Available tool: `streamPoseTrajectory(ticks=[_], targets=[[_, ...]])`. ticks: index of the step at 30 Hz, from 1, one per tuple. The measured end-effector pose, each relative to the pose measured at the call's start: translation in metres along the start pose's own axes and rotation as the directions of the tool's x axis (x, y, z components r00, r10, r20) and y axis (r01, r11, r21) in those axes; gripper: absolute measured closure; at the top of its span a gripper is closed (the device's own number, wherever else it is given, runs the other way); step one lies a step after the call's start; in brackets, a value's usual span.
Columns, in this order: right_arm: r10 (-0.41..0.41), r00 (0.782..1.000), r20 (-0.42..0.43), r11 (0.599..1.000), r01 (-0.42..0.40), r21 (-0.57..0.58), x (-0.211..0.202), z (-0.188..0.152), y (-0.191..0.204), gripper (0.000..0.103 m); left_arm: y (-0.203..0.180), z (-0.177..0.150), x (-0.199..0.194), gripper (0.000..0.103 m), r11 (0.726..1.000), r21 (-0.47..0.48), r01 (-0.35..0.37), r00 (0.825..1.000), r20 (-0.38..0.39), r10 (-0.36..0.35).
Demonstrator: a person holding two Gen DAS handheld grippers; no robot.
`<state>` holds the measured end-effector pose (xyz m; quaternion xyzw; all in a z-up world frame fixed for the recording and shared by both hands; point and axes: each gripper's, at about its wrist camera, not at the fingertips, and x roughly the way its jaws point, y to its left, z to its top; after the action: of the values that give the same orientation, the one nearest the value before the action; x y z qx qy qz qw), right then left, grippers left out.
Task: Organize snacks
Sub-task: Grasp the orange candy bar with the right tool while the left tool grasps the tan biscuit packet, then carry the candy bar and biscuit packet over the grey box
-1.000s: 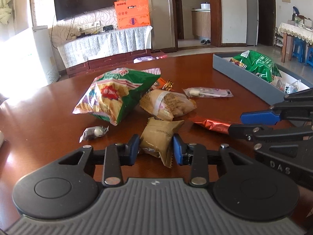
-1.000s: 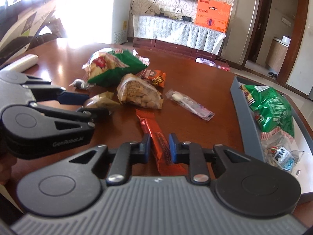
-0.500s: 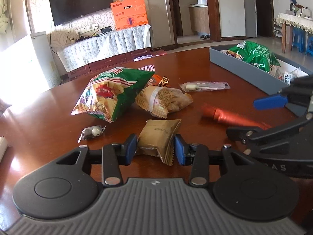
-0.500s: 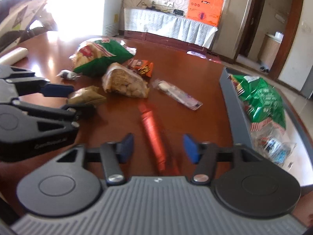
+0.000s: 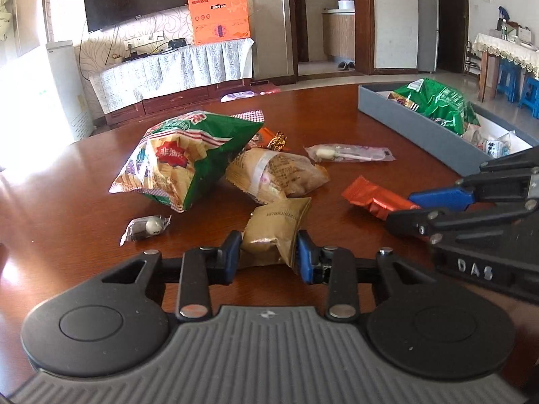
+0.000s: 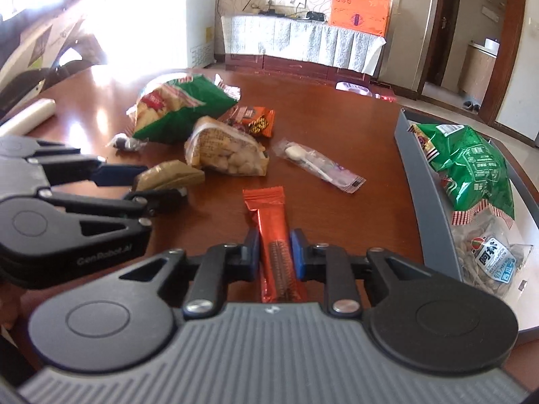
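Snacks are mostly loose on my table (image 5: 67, 181), a few already in the grey box (image 6: 409, 155) on the right. My left gripper (image 5: 269, 252) has just squeezed onto the tan packet (image 5: 274, 225); my right gripper (image 6: 274, 256) is clamped tight on the orange bar (image 6: 273, 229). Green chip bag (image 5: 182, 158) sits behind.

Bare table (image 6: 377, 141) lies open between the snack pile (image 6: 202, 124) and the tray (image 6: 424, 202). The tray's wall blocks the right side.

Tan packet (image 5: 274, 227) (crumpled), orange bar (image 6: 274, 232) lengthwise, grey tray (image 6: 422, 202) half-filled
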<state>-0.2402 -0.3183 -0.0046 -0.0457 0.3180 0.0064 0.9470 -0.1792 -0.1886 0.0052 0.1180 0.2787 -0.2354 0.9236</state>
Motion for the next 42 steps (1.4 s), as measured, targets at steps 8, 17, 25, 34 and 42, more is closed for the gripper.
streamPoseTrajectory(ticks=[8, 17, 25, 34, 42], targets=[[0.001, 0.999, 0.05, 0.999, -0.003, 0.04, -0.017, 0.002, -0.009, 0.079, -0.009, 0.006, -0.011, 0.063, 0.999, 0.017, -0.033, 0.999, 0.038, 0.032], [0.005, 0.995, 0.1, 0.999, -0.01, 0.046, -0.033, 0.004, -0.014, 0.079, -0.026, 0.018, -0.026, 0.063, 0.999, 0.039, -0.021, 0.996, 0.09, 0.018], [-0.028, 0.99, 0.139, 0.998, 0.019, 0.068, -0.046, 0.005, -0.031, 0.079, -0.052, 0.031, -0.026, 0.063, 0.998, 0.07, 0.005, 0.994, 0.108, -0.013], [-0.063, 0.982, 0.176, 0.993, 0.045, 0.109, -0.06, 0.004, -0.052, 0.079, -0.071, 0.042, -0.023, 0.063, 0.996, 0.082, 0.024, 0.993, 0.116, -0.034], [-0.101, 0.974, 0.203, 0.988, 0.075, 0.133, -0.069, 0.002, -0.068, 0.079, -0.09, 0.059, -0.018, 0.063, 0.995, 0.091, 0.049, 0.989, 0.136, -0.061]])
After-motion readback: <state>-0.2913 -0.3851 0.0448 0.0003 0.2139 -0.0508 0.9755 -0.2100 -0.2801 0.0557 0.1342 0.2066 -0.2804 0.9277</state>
